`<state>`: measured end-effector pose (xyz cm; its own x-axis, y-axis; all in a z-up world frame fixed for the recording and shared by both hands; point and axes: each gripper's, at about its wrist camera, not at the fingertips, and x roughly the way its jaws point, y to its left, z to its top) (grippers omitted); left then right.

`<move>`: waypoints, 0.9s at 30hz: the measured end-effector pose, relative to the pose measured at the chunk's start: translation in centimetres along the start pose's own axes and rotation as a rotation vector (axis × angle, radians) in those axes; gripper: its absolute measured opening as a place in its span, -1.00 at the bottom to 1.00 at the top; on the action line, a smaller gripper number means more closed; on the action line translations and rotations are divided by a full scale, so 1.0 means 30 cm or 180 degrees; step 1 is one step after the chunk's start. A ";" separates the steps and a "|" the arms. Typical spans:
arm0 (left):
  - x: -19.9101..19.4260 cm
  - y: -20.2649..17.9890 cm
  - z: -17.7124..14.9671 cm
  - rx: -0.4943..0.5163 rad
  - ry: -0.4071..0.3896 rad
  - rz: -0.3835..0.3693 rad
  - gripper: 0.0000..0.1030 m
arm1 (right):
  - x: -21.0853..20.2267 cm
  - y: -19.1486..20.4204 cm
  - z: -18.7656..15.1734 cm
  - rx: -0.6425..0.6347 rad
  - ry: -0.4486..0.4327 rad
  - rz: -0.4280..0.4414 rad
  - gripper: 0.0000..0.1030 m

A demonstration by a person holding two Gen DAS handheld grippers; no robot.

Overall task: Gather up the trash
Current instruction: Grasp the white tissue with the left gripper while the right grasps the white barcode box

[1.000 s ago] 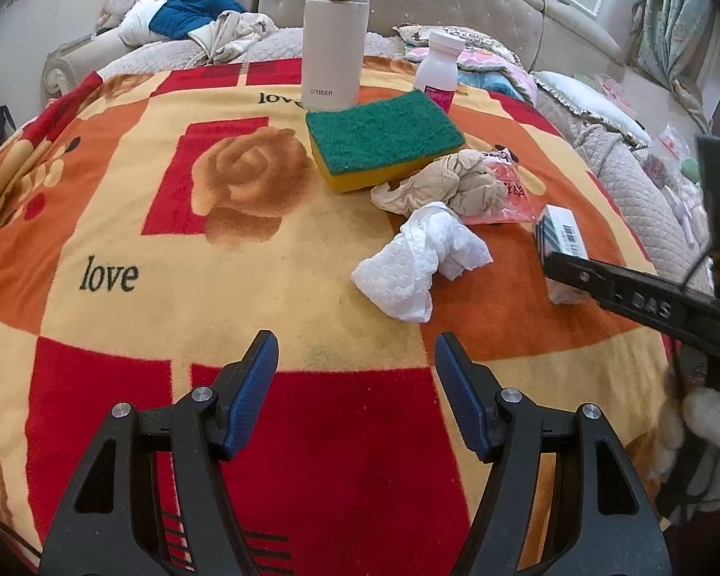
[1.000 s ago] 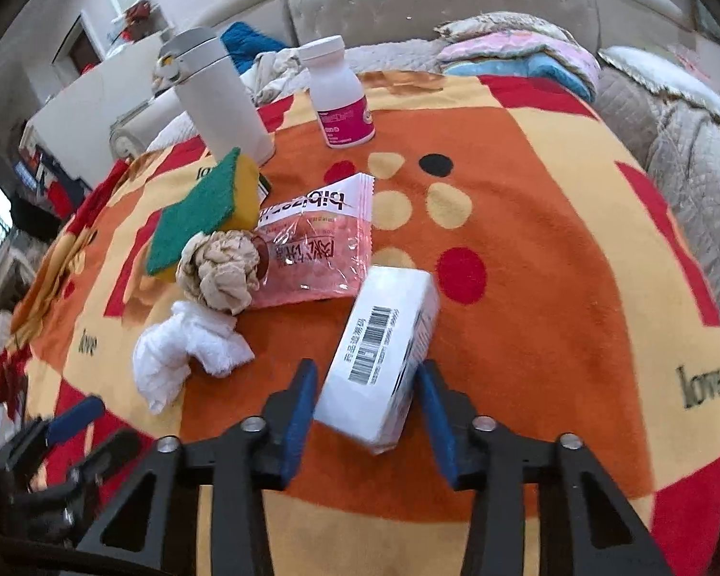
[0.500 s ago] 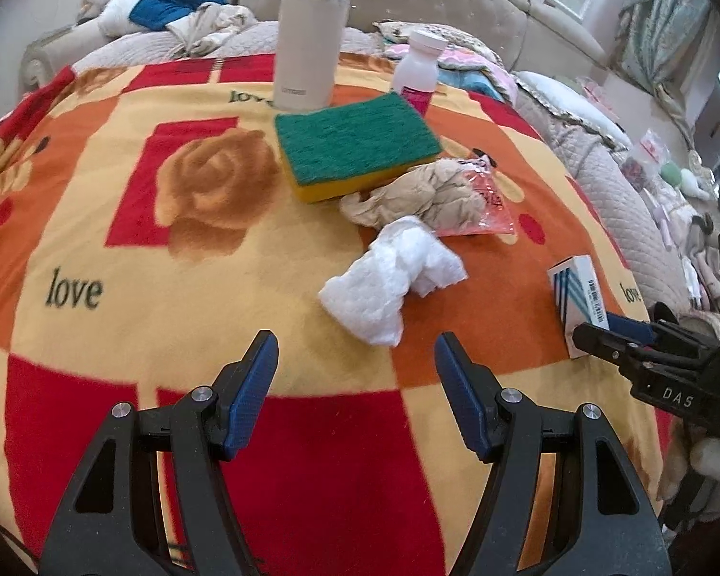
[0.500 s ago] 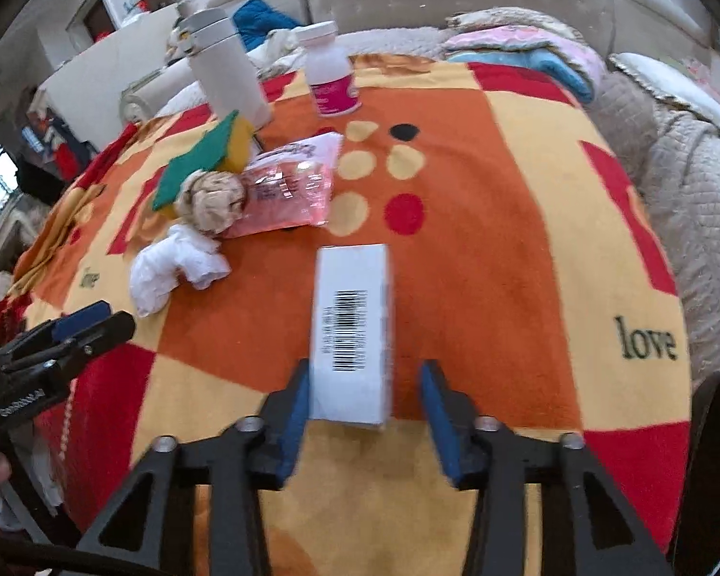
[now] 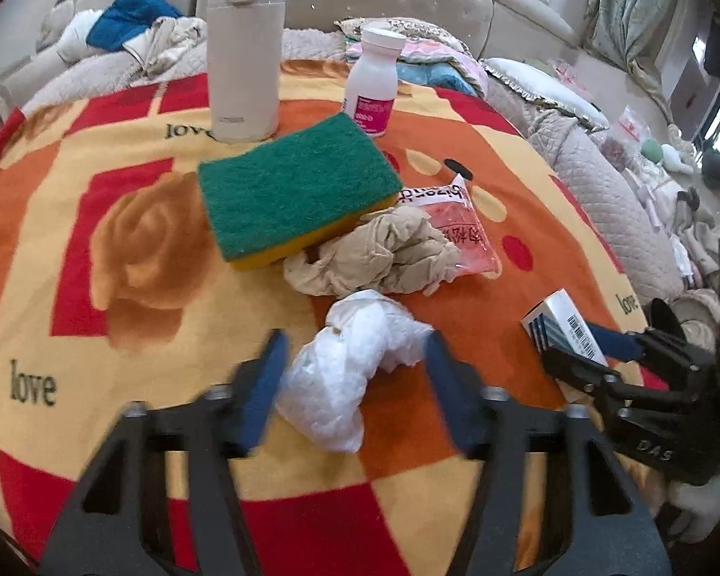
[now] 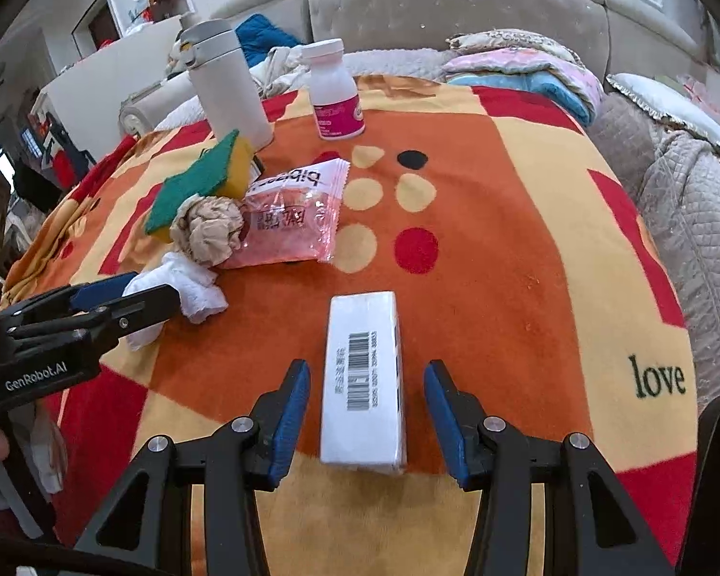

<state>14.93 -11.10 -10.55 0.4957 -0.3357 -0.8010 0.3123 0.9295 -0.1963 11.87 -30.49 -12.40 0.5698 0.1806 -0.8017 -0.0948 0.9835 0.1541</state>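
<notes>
A crumpled white tissue point(image 5: 350, 374) lies on the patterned blanket point(image 5: 72, 249), between the open jaws of my left gripper point(image 5: 353, 393). A crumpled beige tissue point(image 5: 384, 254) and a pink snack wrapper point(image 5: 461, 230) lie just behind it. A white box with a barcode point(image 6: 365, 379) lies flat between the open jaws of my right gripper point(image 6: 367, 413), touching neither finger. The box also shows in the left wrist view point(image 5: 564, 331), and the white tissue in the right wrist view point(image 6: 182, 293).
A green and yellow sponge point(image 5: 297, 187), a tall white thermos point(image 5: 242, 43) and a white bottle with a pink label point(image 5: 374, 81) stand further back. Bedding and a tufted headboard point(image 6: 456, 5) lie beyond the blanket.
My right gripper has opened and let go of the box, which now lies flat on the blanket. My left gripper has moved forward around the white tissue.
</notes>
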 end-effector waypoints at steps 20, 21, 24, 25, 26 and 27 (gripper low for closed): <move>-0.165 -0.121 -0.186 -0.0133 -0.0036 -0.0395 -0.53 | -0.202 -0.040 -0.118 -0.0041 -0.0237 0.0108 -0.45; -0.173 -0.132 -0.198 -0.0145 -0.0041 -0.0413 -0.53 | -0.213 -0.043 -0.124 -0.0043 -0.0245 0.0109 -0.45; -0.191 -0.163 -0.224 -0.0125 -0.0058 -0.0424 -0.53 | -0.248 -0.053 -0.152 -0.0050 -0.0261 0.0101 -0.45; -0.195 -0.179 -0.235 -0.0113 -0.0049 -0.0441 -0.53 | -0.257 -0.057 -0.160 -0.0052 -0.0264 0.0095 -0.45; -0.196 -0.191 -0.242 -0.0095 -0.0038 -0.0451 -0.53 | -0.265 -0.061 -0.168 -0.0055 -0.0267 0.0086 -0.45; -0.197 -0.212 -0.255 -0.0059 -0.0025 -0.0460 -0.53 | -0.274 -0.064 -0.176 -0.0059 -0.0271 0.0071 -0.45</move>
<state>3.81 -13.87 -8.89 0.4529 -0.4674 -0.7593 0.3660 0.8740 -0.3197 3.07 -33.81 -9.17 0.6346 0.2016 -0.7461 -0.1229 0.9794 0.1601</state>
